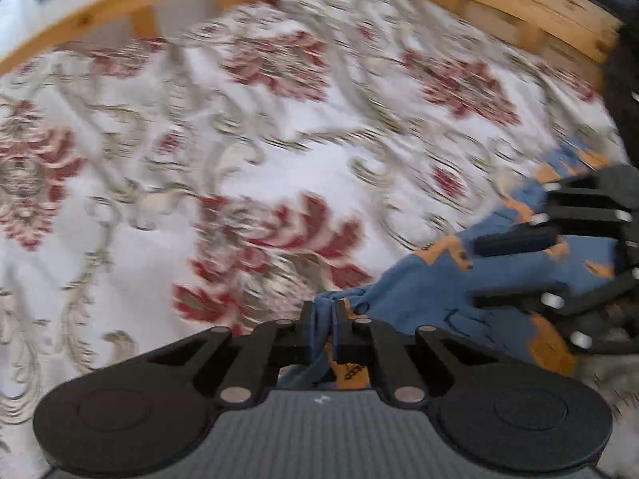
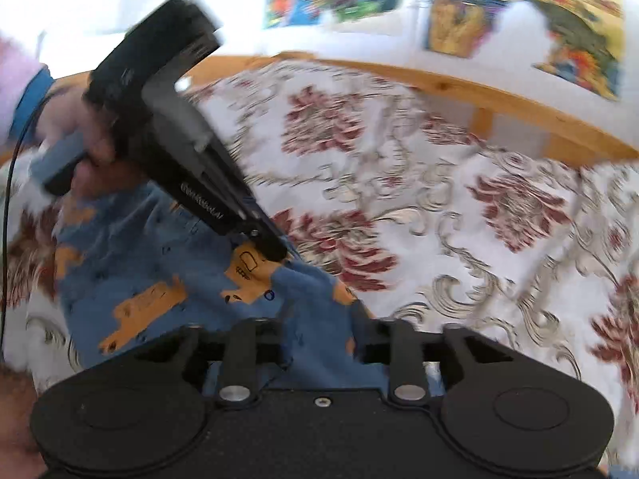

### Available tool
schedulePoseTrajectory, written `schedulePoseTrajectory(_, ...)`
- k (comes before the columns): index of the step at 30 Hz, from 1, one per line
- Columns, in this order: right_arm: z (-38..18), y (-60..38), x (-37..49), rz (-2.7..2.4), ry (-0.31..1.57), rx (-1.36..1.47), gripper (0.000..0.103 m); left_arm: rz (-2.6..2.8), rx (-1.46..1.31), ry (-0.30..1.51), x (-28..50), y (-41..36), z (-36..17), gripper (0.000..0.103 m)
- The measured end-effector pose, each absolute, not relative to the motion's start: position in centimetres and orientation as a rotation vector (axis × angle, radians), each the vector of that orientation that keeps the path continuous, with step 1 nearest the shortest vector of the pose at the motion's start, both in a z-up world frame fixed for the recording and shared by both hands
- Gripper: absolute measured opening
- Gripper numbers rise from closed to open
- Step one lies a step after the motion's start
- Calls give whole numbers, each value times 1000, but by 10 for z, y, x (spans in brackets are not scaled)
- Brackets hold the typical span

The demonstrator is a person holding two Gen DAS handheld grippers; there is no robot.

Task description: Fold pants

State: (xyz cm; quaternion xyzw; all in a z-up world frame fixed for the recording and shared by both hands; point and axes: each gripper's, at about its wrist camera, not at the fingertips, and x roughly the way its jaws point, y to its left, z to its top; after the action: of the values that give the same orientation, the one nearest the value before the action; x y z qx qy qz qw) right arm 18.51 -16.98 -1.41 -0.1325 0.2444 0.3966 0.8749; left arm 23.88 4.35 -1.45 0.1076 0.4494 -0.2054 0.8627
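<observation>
Left gripper (image 1: 324,321): clamped narrow on a bunched edge of the pants (image 1: 423,291).
Right gripper (image 2: 319,331): jaws wide, blue cloth lying between them.
Bedspread (image 1: 199,139): floral, white and red.
Bed frame (image 2: 499,95): pine, along the far edge.
Pants: blue with orange prints, near the bedspread's near edge.

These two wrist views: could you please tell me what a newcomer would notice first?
The blue pants with orange prints lie bunched on the floral bedspread, in front of the wooden bed frame. The left gripper is shut on a fold of them, while the right gripper stands open with cloth between its fingers. Bright posters hang on the wall behind.
</observation>
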Motion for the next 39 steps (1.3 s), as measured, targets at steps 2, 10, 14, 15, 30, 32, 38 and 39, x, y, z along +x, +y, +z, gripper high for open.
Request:
schedulePoseTrajectory(2, -18, -175, 187, 815, 554, -245, 34, -393, 211, 951, 247, 43, -23, 7)
schedulePoseTrajectory(10, -24, -210, 169, 594, 662, -109, 47, -351, 177, 947, 256, 43, -45, 20)
schedulePoseTrajectory(14, -35, -232, 145, 449, 783, -76, 66, -281, 119, 891, 243, 50, -35, 39)
schedulePoseTrajectory(15, -37, -243, 141, 409, 804, -45, 64, -255, 106, 871, 236, 51, -31, 39)
schedulePoseTrajectory(30, -18, -389, 101, 36, 738, 472, 75, -359, 311, 887, 135, -40, -51, 86)
schedulePoseTrajectory(32, -12, -390, 98, 61, 730, 467, 75, -374, 274, 896, 139, -43, -36, 86)
schedulePoseTrajectory(38, 6, -387, 91, 63, 662, 354, 82, -555, 258, 831, 184, -112, 15, 93)
schedulePoseTrajectory(39, 8, -388, 91, 51, 649, 343, 82, -595, 262, 836, 193, -129, 20, 93)
